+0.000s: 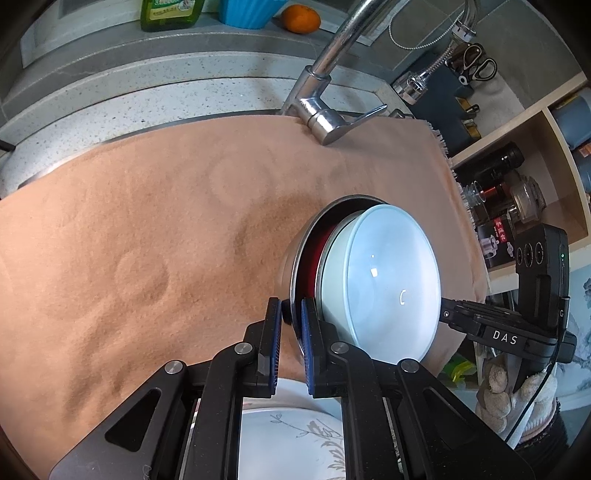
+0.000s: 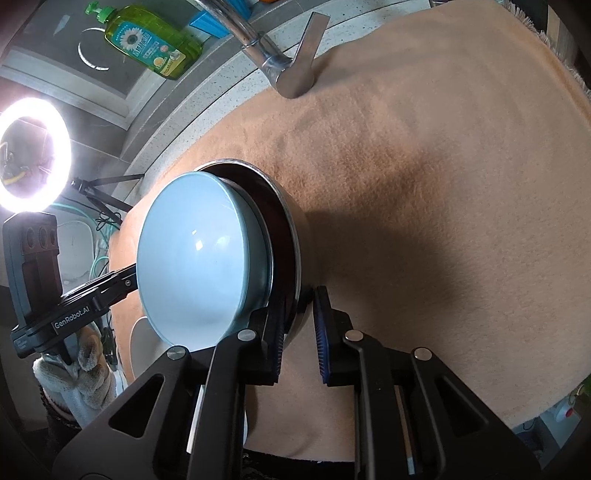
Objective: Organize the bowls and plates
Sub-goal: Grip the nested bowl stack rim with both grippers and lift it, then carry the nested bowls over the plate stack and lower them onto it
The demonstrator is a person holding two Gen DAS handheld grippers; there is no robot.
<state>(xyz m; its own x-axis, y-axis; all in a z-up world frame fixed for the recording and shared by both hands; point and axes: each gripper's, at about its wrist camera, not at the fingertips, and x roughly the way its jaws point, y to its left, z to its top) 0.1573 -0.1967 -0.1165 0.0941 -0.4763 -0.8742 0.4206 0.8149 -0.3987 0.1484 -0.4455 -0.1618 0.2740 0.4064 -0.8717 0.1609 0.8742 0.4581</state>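
Note:
A stack of nested bowls is held between both grippers above the tan cloth. A pale blue bowl sits inside a red one, inside a steel bowl. My left gripper is shut on the steel bowl's rim. In the right wrist view my right gripper grips the opposite rim of the steel bowl, with the blue bowl inside. A white plate with a leaf pattern lies below the left gripper.
A chrome faucet rises at the far edge of the cloth. A green soap bottle, a blue cup and an orange stand on the ledge behind. A shelf with bottles is at right. A ring light glows at left.

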